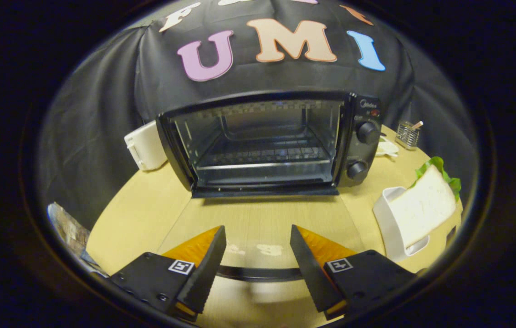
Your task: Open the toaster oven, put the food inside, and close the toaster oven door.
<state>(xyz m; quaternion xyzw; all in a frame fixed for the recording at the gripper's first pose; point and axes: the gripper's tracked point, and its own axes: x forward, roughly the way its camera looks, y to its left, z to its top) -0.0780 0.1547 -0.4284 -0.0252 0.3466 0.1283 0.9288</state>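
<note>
The black toaster oven [267, 141] stands at the back of the wooden table with its cavity open and a wire rack inside. Its glass door [262, 218] lies folded down flat toward me, and the door's dark handle bar [258, 273] runs across between my fingers. My gripper [257, 228] is open above the lowered door, its fingers apart and pressing on nothing. The food, a sandwich [424, 207] of white bread with green lettuce, leans in a white dish [387, 218] to the right of the fingers, beside the oven's knobs.
A white appliance [145, 146] sits against the oven's left side. Behind the oven on the right are a small wire holder [407, 135] and a white object [387, 148]. A crinkled packet [68, 228] lies at the table's left edge.
</note>
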